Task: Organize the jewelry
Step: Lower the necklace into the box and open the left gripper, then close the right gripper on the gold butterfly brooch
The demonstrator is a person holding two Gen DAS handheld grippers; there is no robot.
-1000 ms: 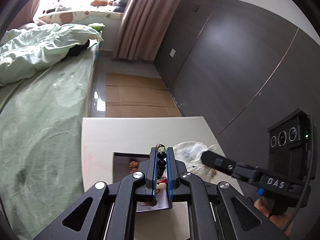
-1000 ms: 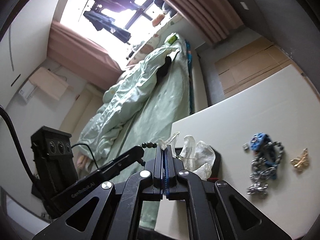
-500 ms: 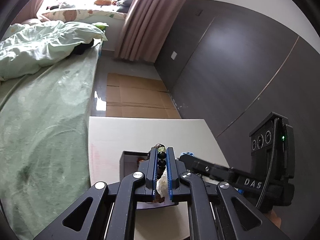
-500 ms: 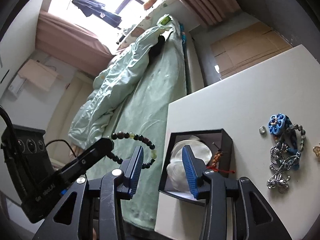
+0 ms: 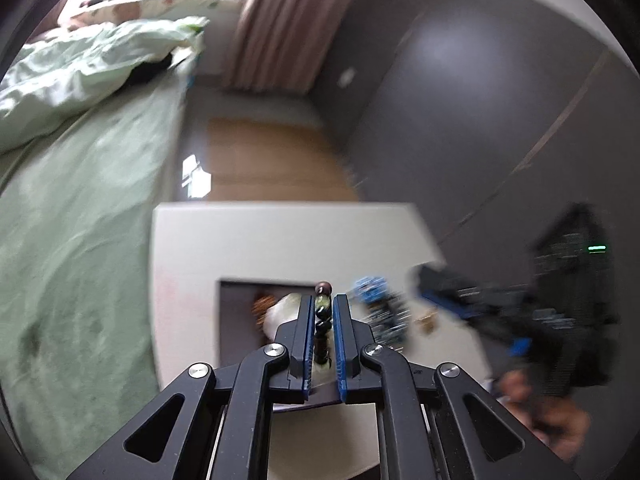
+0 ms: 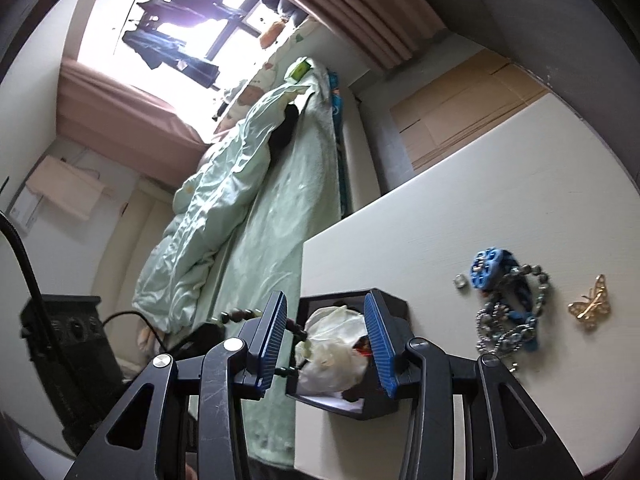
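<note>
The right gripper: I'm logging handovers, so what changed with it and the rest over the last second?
The right gripper opened, letting go of the white plastic bag, which now lies in the black box. The left gripper stayed shut on the beaded bracelet. The blue necklace and butterfly brooch stayed on the table.

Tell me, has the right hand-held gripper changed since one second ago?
Yes. The right hand-held gripper was shut on the white plastic bag; now open, it straddles the black box holding that bag.
</note>
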